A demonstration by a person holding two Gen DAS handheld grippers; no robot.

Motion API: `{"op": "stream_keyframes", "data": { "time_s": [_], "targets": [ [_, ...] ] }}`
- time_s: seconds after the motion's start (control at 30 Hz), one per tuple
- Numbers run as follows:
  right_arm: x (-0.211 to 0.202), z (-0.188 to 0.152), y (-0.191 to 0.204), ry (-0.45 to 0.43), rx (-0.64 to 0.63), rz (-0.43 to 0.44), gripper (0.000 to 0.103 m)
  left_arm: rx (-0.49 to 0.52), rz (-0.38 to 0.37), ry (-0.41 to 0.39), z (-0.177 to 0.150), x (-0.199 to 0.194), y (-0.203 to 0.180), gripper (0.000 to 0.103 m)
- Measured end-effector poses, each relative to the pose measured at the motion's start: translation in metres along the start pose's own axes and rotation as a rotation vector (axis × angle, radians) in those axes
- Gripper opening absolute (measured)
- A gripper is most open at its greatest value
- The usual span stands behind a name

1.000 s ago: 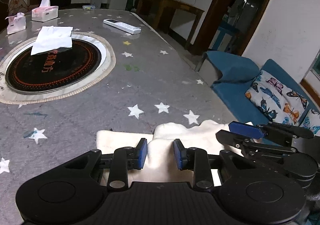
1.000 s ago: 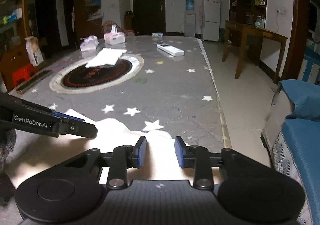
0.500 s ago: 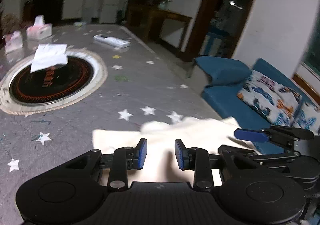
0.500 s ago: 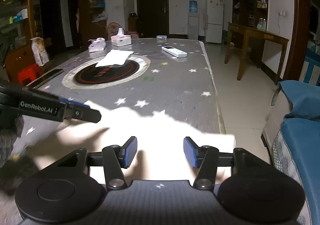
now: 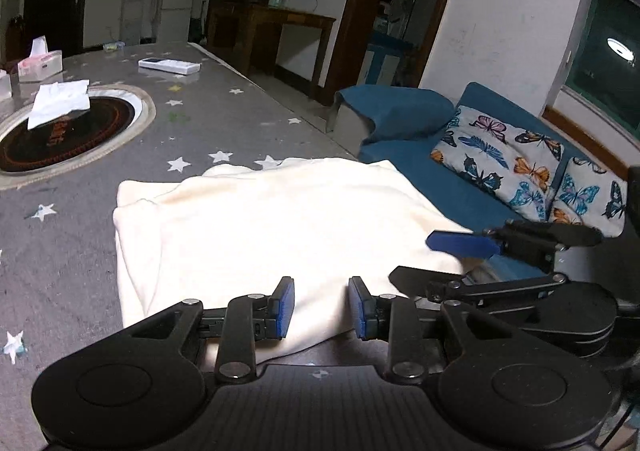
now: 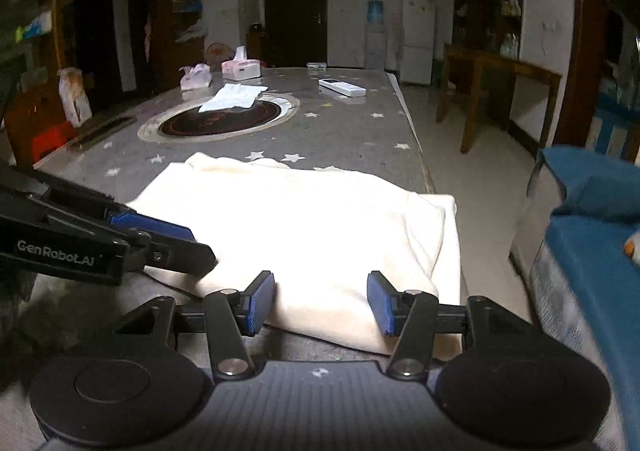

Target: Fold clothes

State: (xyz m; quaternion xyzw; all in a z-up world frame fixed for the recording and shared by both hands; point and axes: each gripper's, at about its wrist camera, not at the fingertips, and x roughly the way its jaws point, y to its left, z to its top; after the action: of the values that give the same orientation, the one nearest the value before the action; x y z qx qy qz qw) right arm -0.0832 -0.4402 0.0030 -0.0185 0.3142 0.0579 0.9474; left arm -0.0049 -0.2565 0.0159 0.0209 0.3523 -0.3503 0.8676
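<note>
cream garment [image 5: 280, 227] lies on the near end of the bench [image 5: 192, 139], folded into a rough rectangle, several layers thick. surface mostly smooth, overexposed at the centre. a rumpled lump sits at its far edge, and a doubled fold runs down its left side in the left wrist view. in the right wrist view its right side reaches the bench's edge, with a lower layer showing as a narrow strip beyond the upper fold.

left tool [image 5: 322, 307]: blue pads apart with a narrow gap, the cloth's near edge running below and between them. cannot tell whether the pads press on the cloth.

right tool [image 6: 322, 301]: jaws have just been opening and now stand wide. the cloth's near edge lies between them, and the pads stand clear of it on either side.

left wrist view only: a blue sofa [image 5: 420, 171] off the bench's right side, with butterfly-print cushions [image 5: 496, 155], and a dark window upper right. the right tool enters here from the right, one blue finger [image 5: 460, 243] over the cloth's right corner.

right wrist view only: a dark door on the far wall, shelving at left, a red stool low left. the left tool comes in from the left, its tip over the cloth's left edge.

both views: round black hotplate inset [image 6: 224, 121] mid-bench with a white cloth [image 6: 234, 95] across its rim, a pink tissue box [image 6: 242, 69] beyond it, a white remote control [image 6: 342, 87], a fridge [image 6: 418, 37] and water dispenser at the back, a wooden side table [image 6: 496, 91] to the right.
</note>
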Motion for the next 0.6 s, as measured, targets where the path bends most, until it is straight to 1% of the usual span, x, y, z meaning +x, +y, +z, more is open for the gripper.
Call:
{"op": "stream_keyframes", "data": {
  "time_s": [0.1,0.27,0.4,0.6],
  "targets": [
    [-0.003,0.003,0.0,-0.002,-0.005,0.001,0.051,-0.014,-0.003,-0.003,0.0,-0.003,0.001,0.033],
    [-0.013,0.003,0.002,-0.028,-0.011,0.001,0.051,-0.026,-0.008,-0.031,-0.005,-0.02,-0.001,0.033],
    [-0.007,-0.004,0.003,-0.005,-0.017,-0.005,0.051,-0.056,0.007,-0.025,-0.011,-0.022,0.006,0.033],
    [-0.016,0.008,0.013,-0.054,-0.019,0.017,0.051,-0.095,0.023,-0.063,-0.01,-0.037,0.01,0.033]
  ]
}}
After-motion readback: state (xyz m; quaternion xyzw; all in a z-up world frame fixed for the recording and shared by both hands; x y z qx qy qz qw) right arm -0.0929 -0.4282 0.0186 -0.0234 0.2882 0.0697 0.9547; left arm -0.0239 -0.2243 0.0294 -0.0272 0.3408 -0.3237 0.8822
